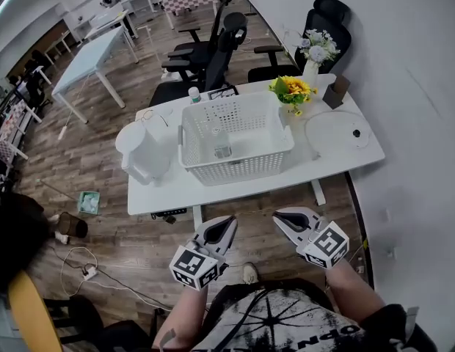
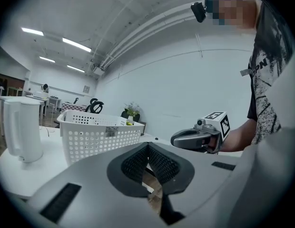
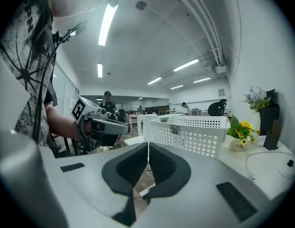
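An open office with a wood-plank floor. A white desk (image 1: 213, 193) stands ahead of both grippers, which hang over the floor short of its near edge. The left gripper (image 1: 227, 222) has its jaws pressed together with nothing between them. The right gripper (image 1: 278, 215), just beside it, is likewise closed and empty. Straight ahead of the pair, on the desk, sits a white perforated basket (image 1: 235, 166) with a small clear bottle (image 1: 222, 147) upright inside. A white jug (image 1: 143, 149) stands ahead-left of the left gripper, and yellow flowers (image 1: 292, 89) ahead of the right. The basket looks light. A shove from closed jaws would likely slide it into the jug or flowers, or topple the bottle.
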Motion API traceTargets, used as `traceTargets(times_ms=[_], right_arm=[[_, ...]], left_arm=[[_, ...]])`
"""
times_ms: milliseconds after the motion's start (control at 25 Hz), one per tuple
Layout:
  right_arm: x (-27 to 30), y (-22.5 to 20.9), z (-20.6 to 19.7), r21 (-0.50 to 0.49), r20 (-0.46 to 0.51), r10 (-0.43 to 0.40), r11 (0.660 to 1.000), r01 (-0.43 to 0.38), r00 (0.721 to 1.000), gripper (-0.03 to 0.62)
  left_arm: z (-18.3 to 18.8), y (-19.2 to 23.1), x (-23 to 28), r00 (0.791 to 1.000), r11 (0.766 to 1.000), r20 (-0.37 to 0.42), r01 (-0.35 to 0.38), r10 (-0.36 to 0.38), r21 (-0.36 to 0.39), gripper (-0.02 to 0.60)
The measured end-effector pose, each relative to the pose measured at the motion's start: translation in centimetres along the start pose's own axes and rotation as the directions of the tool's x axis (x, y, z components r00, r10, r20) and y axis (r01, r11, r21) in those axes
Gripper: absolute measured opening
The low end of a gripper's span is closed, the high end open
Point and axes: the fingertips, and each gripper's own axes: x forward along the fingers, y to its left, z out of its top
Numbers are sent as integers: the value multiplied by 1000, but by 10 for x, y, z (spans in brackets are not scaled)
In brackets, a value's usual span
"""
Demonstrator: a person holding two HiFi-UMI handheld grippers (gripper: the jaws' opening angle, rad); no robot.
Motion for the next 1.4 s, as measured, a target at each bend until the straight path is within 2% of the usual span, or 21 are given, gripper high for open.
traceTargets(times_ms=[320,760,920,1400], right_arm=[[39,-5,8,-8,-20,-67,998,67,998,23],[59,-18,7,-16,-46,-57,998,56,997,23],[66,-34,13,-19,-35,-25,1000,24,999,23],[91,-97,25,-32,-8,146,989,-146,989,23]], left_arm=[[4,41,-5,998,999,19,53,-53,-5,9],[12,67,1,999,999,40,36,-36,-14,9],[20,77,12,999,1000,41,5,-5,-11,9],[35,108,58,988,989,42,-147,148,-11,9]])
